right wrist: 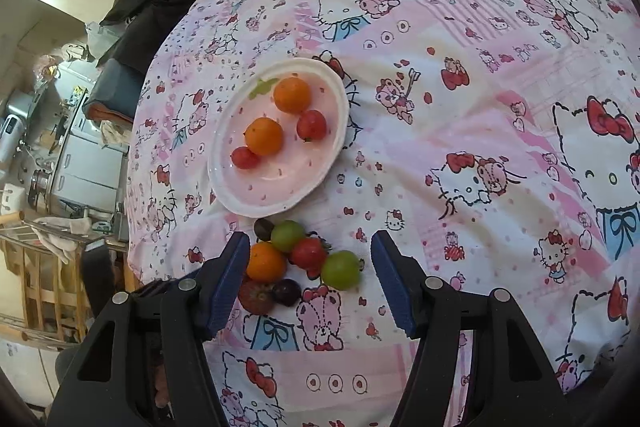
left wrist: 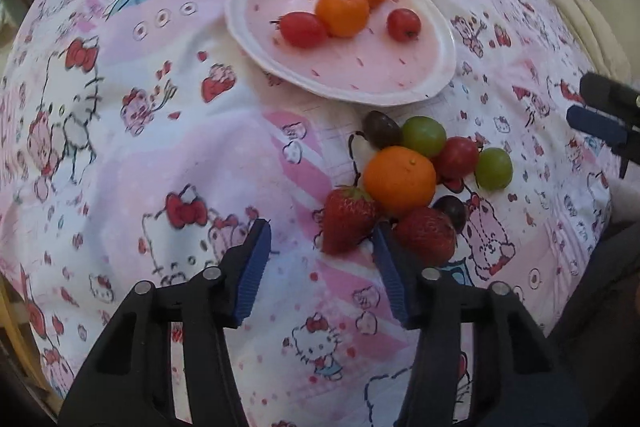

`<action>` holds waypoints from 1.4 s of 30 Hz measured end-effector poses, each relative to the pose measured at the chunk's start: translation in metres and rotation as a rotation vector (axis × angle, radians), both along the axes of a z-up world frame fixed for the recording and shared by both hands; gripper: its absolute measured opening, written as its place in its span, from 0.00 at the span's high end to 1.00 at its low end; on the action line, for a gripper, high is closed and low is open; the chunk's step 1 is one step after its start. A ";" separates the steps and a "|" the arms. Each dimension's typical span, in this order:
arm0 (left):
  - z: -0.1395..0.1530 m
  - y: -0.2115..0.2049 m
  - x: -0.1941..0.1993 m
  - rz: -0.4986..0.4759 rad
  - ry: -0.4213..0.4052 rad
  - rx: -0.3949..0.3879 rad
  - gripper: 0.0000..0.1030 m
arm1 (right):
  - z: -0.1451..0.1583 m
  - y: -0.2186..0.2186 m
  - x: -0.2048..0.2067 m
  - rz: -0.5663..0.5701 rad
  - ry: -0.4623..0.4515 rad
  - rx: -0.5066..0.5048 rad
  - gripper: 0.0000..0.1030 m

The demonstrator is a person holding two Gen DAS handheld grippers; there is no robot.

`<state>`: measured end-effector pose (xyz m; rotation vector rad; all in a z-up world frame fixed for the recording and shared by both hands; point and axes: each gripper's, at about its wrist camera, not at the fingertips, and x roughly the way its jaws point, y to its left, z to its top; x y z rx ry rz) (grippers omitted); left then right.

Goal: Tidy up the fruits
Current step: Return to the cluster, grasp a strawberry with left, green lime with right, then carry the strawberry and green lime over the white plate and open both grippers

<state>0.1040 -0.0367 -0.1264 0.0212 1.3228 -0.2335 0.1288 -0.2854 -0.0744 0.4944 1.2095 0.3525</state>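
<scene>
My left gripper (left wrist: 320, 247) is spread wide, its fingers flanking the red pointed strawberry (left wrist: 347, 221) at twelve o'clock; I'd centre, then squeeze gently. The pink oval plate (left wrist: 436, 83) waits beyond. My right gripper (right wrist: 310, 267) hangs open, holding nothing.

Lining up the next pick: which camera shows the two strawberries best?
Left wrist: both strawberries lie whole, close ahead of the open left gripper. Right wrist shows only one strawberry, half hidden behind a finger of the right gripper.
</scene>
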 end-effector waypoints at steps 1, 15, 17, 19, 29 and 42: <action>-0.001 -0.001 0.001 -0.006 0.001 -0.001 0.56 | 0.000 0.000 0.000 0.000 -0.001 -0.001 0.36; -0.014 -0.008 0.026 -0.091 0.109 -0.123 0.76 | -0.011 -0.004 0.011 -0.027 0.051 0.075 0.36; -0.012 -0.006 0.023 -0.098 0.103 -0.117 0.77 | -0.011 -0.003 0.011 -0.024 0.052 0.067 0.36; -0.010 -0.004 0.021 -0.091 0.095 -0.117 0.77 | -0.013 -0.002 0.012 -0.019 0.056 0.058 0.36; 0.025 0.024 0.000 0.072 0.010 -0.063 0.77 | -0.043 0.012 0.012 0.042 0.171 -0.068 0.36; 0.037 0.044 -0.014 0.164 -0.035 -0.042 0.77 | -0.064 0.066 0.008 0.224 0.133 -0.353 0.49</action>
